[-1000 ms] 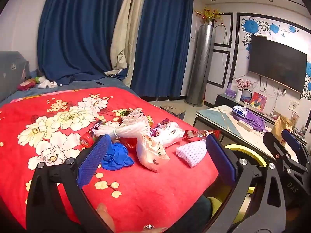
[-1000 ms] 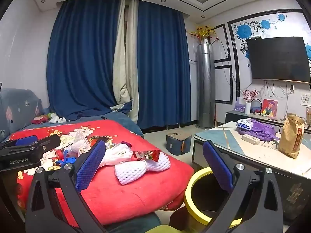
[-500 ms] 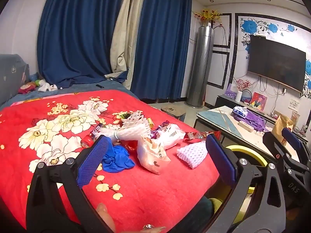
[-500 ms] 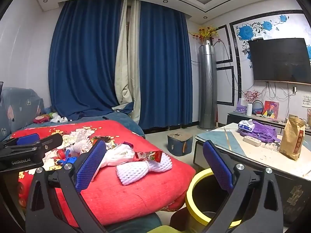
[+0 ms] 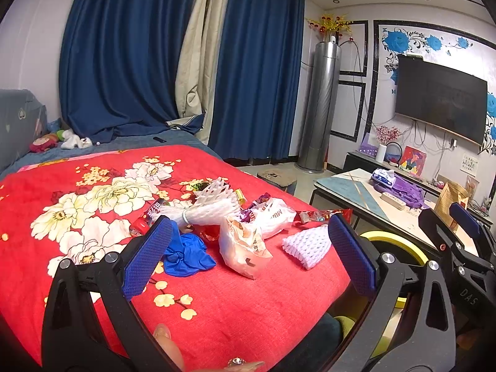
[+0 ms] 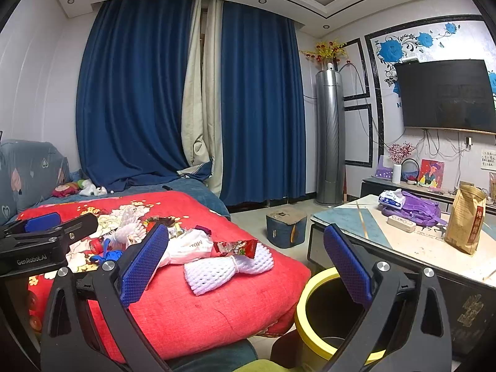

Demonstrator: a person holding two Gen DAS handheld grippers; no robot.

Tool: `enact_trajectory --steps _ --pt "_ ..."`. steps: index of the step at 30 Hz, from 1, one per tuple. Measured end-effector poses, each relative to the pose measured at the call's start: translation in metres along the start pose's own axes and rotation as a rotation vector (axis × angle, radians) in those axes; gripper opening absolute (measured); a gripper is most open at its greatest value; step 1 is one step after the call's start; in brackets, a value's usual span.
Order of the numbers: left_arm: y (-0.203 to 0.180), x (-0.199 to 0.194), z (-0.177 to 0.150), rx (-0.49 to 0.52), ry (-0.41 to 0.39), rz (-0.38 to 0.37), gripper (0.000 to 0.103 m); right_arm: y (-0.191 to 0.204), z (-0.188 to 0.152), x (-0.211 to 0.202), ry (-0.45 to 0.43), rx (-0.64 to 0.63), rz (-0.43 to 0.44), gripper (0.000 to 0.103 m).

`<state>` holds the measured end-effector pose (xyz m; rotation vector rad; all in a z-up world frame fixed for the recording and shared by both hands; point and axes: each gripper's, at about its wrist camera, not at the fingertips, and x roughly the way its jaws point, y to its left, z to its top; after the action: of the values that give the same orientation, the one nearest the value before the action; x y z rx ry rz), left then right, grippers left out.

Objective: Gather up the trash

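Note:
A pile of trash lies on the red flowered blanket (image 5: pixel 93 266): a white foam net (image 5: pixel 307 246), a crumpled plastic bag (image 5: pixel 241 245), a blue glove (image 5: pixel 186 254), a long white foam net (image 5: pixel 214 206) and a red snack wrapper (image 5: pixel 322 215). My left gripper (image 5: pixel 248 260) is open and empty, hovering above the blanket's near edge. My right gripper (image 6: pixel 245 266) is open and empty, held between the bed and the yellow-rimmed bin (image 6: pixel 313 282). The foam net (image 6: pixel 226 268) and wrapper (image 6: pixel 235 246) lie ahead of it.
A low table (image 6: pixel 412 248) stands right of the bin with a brown paper bag (image 6: pixel 466 218), a purple bag (image 6: pixel 415 209) and a power strip. A blue stool (image 6: pixel 285 226) sits on the floor beyond. Blue curtains and a wall television are behind.
Both grippers have drifted slightly; the views shifted a little, with the trash pile sitting marginally higher in the left view. Nothing was grasped or moved.

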<state>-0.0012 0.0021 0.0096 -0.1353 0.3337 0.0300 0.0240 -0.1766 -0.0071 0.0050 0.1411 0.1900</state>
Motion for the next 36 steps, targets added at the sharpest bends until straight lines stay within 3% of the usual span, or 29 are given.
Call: enact_trajectory --steps 36 --pt "0.01 0.001 0.002 0.004 0.007 0.002 0.092 0.002 -0.01 0.003 0.013 -0.035 0.027 0.097"
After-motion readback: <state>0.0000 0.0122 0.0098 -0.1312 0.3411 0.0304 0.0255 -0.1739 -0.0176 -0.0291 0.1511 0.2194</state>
